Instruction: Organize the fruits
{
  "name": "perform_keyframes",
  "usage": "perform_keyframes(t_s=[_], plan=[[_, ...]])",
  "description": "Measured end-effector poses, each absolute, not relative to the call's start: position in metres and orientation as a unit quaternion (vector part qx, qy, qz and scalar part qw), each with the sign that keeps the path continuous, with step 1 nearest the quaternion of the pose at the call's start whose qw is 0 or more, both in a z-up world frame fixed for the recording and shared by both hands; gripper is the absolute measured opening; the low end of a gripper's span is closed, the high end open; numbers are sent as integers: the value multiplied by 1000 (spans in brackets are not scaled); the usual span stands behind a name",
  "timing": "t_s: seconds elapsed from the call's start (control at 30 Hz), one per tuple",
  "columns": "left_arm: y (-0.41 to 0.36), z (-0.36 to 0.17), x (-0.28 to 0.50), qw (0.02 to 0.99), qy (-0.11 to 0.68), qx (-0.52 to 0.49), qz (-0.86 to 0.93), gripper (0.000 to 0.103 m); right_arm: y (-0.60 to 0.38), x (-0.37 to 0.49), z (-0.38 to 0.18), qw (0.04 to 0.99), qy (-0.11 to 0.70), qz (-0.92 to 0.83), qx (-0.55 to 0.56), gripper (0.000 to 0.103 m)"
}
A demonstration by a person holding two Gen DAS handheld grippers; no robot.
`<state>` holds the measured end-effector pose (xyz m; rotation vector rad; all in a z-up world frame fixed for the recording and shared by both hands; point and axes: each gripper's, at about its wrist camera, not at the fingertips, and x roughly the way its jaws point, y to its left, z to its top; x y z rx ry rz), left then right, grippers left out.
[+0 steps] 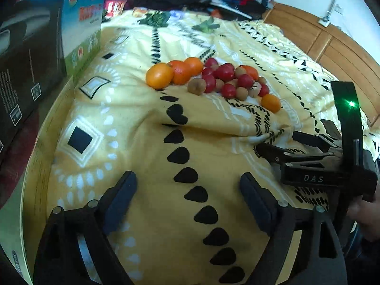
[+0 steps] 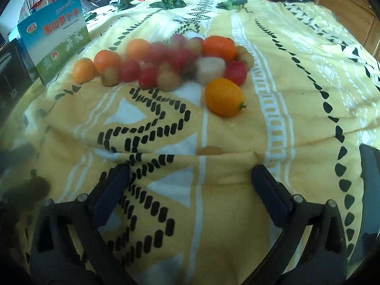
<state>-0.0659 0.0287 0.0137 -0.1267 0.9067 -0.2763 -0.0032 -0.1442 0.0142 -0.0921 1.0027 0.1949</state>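
A: Step? Quick.

B: Approach, nothing sorted yet. The fruit pile [image 1: 209,78] sits mixed in one heap on the yellow patterned cloth [image 1: 133,156] over the worktop: oranges, red ones, small brown ones, all touching.

A: Tongs?

B: Left tongs [image 1: 187,194] spread wide, nothing between the pads, only cloth under them. Right tongs [image 2: 190,185] the same, wide apart and empty. Neither touches any fruit.

A: Closest fruit?

B: The lone orange fruit [image 2: 224,97] at the near edge of the heap, straight ahead of the right tongs in the right wrist view. In the left view the big orange [image 1: 159,75] at the left end of the pile is the easiest for that side. One small brownish fruit [image 2: 210,150] is half hidden behind a cloth fold; can't tell what it is.

A: Pose?

B: Both pitched down at the cloth, short of the pile. The right device shows at the right edge of the left view, a hand [image 1: 365,213] behind it.

A: Next?

B: My guess: go forward to an edge fruit, straddle it, close gently. Round fruit on wrinkled cloth may roll. No bin or bowl visible, so the drop spot is unclear. Boxes [image 1: 80,23] stand left of the pile.
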Motion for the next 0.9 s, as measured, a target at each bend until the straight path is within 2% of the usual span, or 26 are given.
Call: perform_keyframes(t_s=[0.27,0.9], plan=[[27,10,-64,887,435,-51,-142,98,-141,-5,12,872,479,90,-45,103],[28,11,-67,890,429,-51,-146,99,-141,-6,12,872,479,91,-45,103]])
